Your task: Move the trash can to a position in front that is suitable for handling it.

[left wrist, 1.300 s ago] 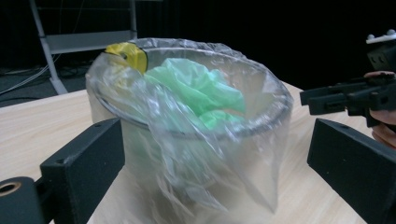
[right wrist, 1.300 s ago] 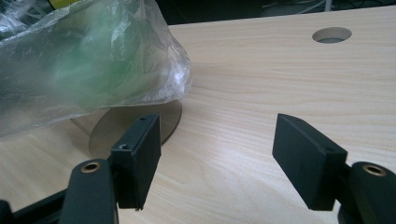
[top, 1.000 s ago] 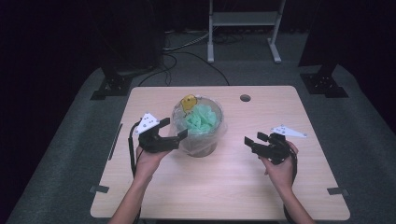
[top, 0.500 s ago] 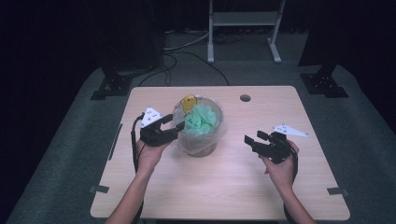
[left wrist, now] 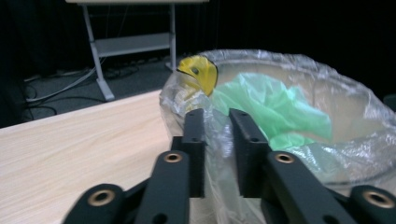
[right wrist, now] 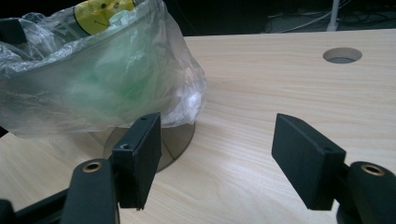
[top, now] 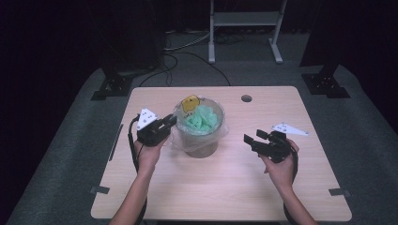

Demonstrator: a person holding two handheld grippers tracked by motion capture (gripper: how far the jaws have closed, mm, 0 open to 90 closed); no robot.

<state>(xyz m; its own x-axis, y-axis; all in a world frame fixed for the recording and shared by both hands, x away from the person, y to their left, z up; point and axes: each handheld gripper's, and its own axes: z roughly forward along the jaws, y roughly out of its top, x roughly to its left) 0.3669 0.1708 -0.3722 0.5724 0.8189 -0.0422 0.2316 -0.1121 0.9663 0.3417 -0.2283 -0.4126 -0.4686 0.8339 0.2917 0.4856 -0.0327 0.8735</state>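
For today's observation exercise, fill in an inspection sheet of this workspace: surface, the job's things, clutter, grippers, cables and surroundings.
Surface: light wooden table with a round hole near its far edge.
Job's things: small bin lined with a clear plastic bag; crumpled green material and a yellow smiley item inside.
Clutter: nothing seen.
Grippers: left gripper at the bin's left side, its jaws just closing, with the bag's edge between them; right gripper open, apart from the bin, holding nothing.
Cables: a black cable trails from the left gripper; more run over the floor behind the table.
Surroundings: grey carpet, a metal stand, dark backdrop.
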